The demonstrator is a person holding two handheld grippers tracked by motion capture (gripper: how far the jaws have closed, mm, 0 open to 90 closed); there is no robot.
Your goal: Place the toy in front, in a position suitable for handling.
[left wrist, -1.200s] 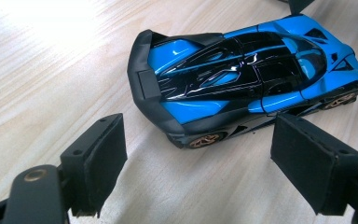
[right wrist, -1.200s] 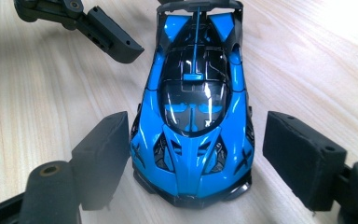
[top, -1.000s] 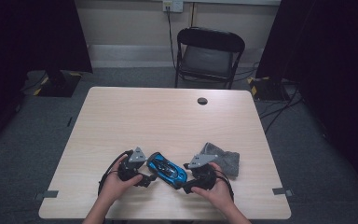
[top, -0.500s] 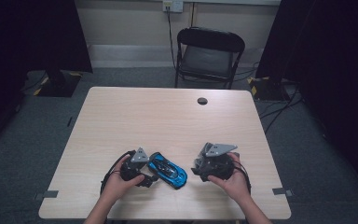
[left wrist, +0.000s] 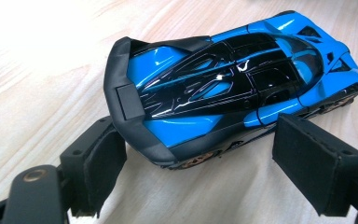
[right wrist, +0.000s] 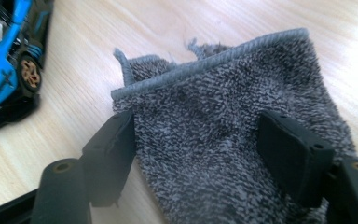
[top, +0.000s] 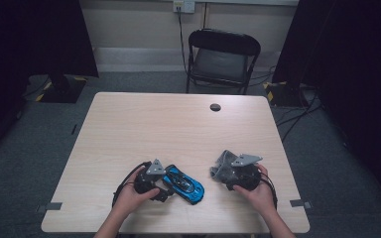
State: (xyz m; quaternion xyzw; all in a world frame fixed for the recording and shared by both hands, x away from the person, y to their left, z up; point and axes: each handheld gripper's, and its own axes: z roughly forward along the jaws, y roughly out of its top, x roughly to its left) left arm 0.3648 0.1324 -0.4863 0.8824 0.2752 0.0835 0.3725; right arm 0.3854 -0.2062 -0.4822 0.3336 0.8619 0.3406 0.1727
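At the near edge, about 7 o'clock on the surface [top: 178,129]: left gripper [top: 162,181] in the person's left hand, aimed toward 3 o'clock at the car [top: 184,183]. Jaws wide, set either side of the car's tail. In the left gripper view, one pad close against the rear corner, touching or not cannot be told; the other clearly apart from the car's flank. No squeeze, then. Car blue and black, on its wheels at about 6 o'clock, skewed so that the nose points toward 4 o'clock.

At about 5 o'clock: right gripper [top: 226,173], jaws just closing, though wide yet, with the cloth [top: 222,162] between them. In the right gripper view, grey towelling spread flat under and between both pads, hemmed edge away from the hand, not gathered or pinched. Car and cloth near each other but apart.

Farther off: bare wood to a small dark disc [top: 215,107] at 12 o'clock, then a folding chair [top: 223,54] beyond the far edge.

Judged from all this, probably a wipe of the car with the cloth, at an early stage. Done: car framed for steadying, cloth reached. Left: closing on the cloth, lifting it, bringing it toward 9 o'clock onto the bodywork, gripping the car firmly, then the wiping itself.
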